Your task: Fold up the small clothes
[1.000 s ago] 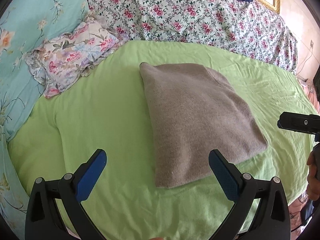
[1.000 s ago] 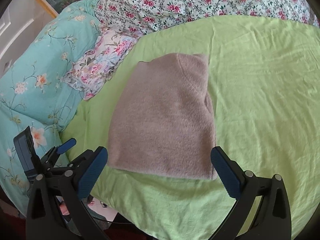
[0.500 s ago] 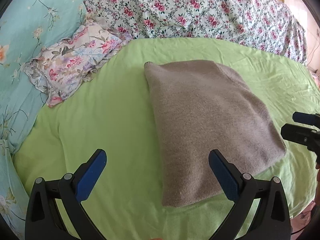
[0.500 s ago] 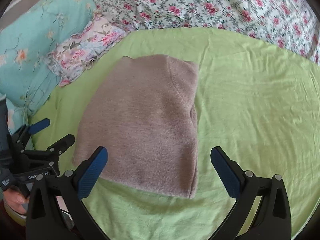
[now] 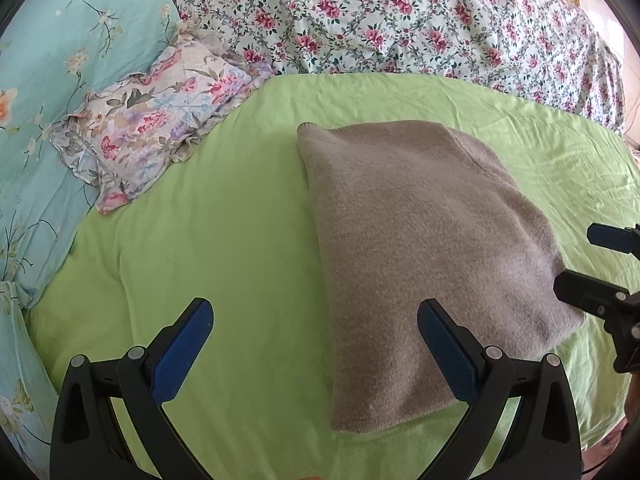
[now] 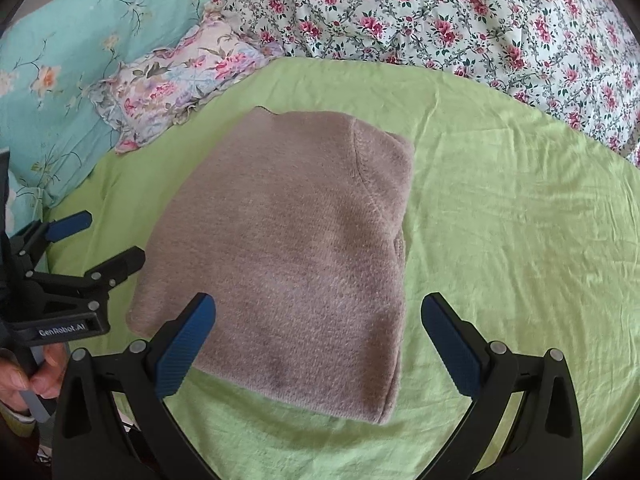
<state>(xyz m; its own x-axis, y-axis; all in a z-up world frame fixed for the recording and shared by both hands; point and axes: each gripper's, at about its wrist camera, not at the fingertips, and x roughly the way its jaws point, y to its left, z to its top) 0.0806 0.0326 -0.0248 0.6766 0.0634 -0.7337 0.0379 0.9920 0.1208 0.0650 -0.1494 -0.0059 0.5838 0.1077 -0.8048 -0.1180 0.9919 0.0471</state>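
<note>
Where the folded taupe sweater lies flat on the green sheet, we see its long axis run from the near edge toward the rose-print quilt. Our left gripper and right gripper hover near it, jaws wide and empty. Beyond the far left corner sit a ruffled floral pillow and a teal quilt.
</note>
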